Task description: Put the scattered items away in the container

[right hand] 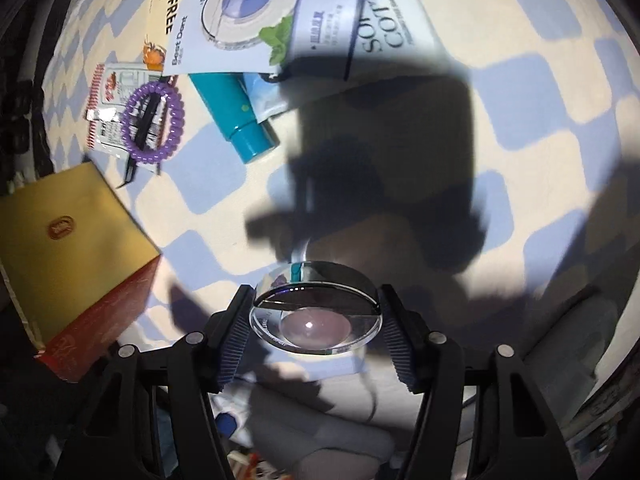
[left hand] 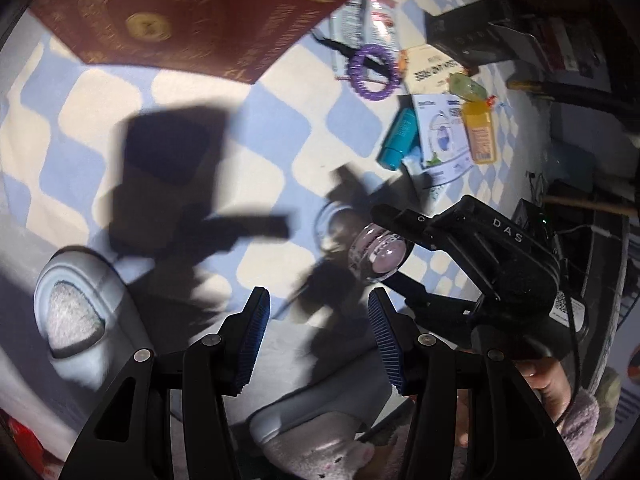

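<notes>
Clearly the right gripper (right hand: pixel 316 316) is clamped on a small clear glass jar (right hand: pixel 316 320) with a pinkish cream inside and a mirrored lid, the blue ribbed pads pressing its rim from either side. The jar hangs above the blue-and-cream checked cloth (right hand: pixel 540 80), lifted clear of it as far as the shadow suggests.

Going left to right in the right wrist view: the container, a gold box (right hand: pixel 68 236) with red sides, lies at about nine o'clock from the jar, well apart. At eleven o'clock sit a purple coil hair tie (right hand: pixel 150 124) on a striped sachet (right hand: pixel 104 108), then a teal tube (right hand: pixel 236 116) whose long axis runs from eleven down toward five o'clock, then paper packets (right hand: pixel 240 20) at twelve.

In the left wrist view the left gripper (left hand: pixel 316 340) has its jaws apart with nothing between them. The right gripper (left hand: pixel 384 256) and its jar (left hand: pixel 378 256) show at about one o'clock from it, near. A dark red lid with gold lettering (left hand: pixel 180 16) fills ten to twelve o'clock, and the remaining clutter, including a yellow bottle (left hand: pixel 480 132), lies at one to two o'clock.

The coming move, I judge, turns on carrying the jar leftward to the box; the right hand already has it, so the left need only stay clear.
</notes>
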Motion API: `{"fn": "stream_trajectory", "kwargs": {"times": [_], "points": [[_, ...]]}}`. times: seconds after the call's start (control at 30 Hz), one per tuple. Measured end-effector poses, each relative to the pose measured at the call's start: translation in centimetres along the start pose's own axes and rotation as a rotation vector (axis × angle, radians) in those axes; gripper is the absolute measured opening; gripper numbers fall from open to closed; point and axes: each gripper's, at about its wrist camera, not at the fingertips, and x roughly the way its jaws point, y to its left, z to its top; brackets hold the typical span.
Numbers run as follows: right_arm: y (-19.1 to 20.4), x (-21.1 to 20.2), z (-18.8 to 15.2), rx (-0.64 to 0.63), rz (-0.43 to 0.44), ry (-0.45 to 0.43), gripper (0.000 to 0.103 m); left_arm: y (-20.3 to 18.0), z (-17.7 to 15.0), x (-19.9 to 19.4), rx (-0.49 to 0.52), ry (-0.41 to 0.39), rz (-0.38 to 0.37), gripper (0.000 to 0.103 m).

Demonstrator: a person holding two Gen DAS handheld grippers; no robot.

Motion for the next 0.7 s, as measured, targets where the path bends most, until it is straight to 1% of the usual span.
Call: {"fn": "stream_trajectory", "kwargs": {"times": [0.07,0.17,0.23,0.27,0.3,0.37,0.43,0.47,0.5,0.57,0.63,0.67,0.7], "points": [[-1.3,-0.8,-0.7,0.071,0.112,0.052,0.062,-1.2,-0.4,-0.3,0.064,-0.028,-0.027,0.049],[-3.0,-2.1,-2.0,0.136,0.249,0.111,0.063,-2.4,-1.3,-0.7,0.125,-0.062,-0.056,0.049],[-2.8,-3.2,-2.5,0.155,0.318,0.136,0.063,-3.0,-1.7,-0.7,0.146,-0.056,-0.073,0.050],[-2.5,-3.2,-3.3,0.155,0.344,0.146,0.063,-3.2,-2.0,-0.7,0.155,-0.051,-0.085,0.050],[-2.1,-3.3,-4.0,0.153,0.367,0.155,0.063,-3.5,-2.3,-0.7,0.169,-0.050,-0.094,0.050],[-1.4,-3.8,-4.6,0.154,0.409,0.176,0.063,-4.2,-2.7,-1.1,0.207,-0.061,-0.089,0.050],[0.8,-3.9,-5.2,0.159,0.448,0.197,0.063,-4.7,-3.1,-1.6,0.233,-0.084,-0.080,0.050],[2.2,-3.9,-6.0,0.160,0.463,0.207,0.063,-4.8,-3.3,-2.0,0.233,-0.096,-0.076,0.050],[2.7,-3.9,-6.6,0.160,0.475,0.216,0.063,-4.9,-3.5,-2.3,0.225,-0.113,-0.064,0.050],[3.0,-4.1,-7.1,0.163,0.489,0.230,0.063,-5.0,-3.8,-3.3,0.214,-0.159,-0.037,0.049],[3.1,-3.8,-7.3,0.172,0.500,0.246,0.063,-5.2,-4.2,-4.1,0.233,-0.185,-0.018,0.049],[3.0,-3.7,-7.6,0.179,0.508,0.258,0.063,-5.3,-4.4,-4.4,0.249,-0.194,-0.002,0.045],[2.9,-3.7,-7.8,0.183,0.517,0.271,0.063,-5.5,-4.6,-4.7,0.265,-0.204,0.007,0.029]]}}
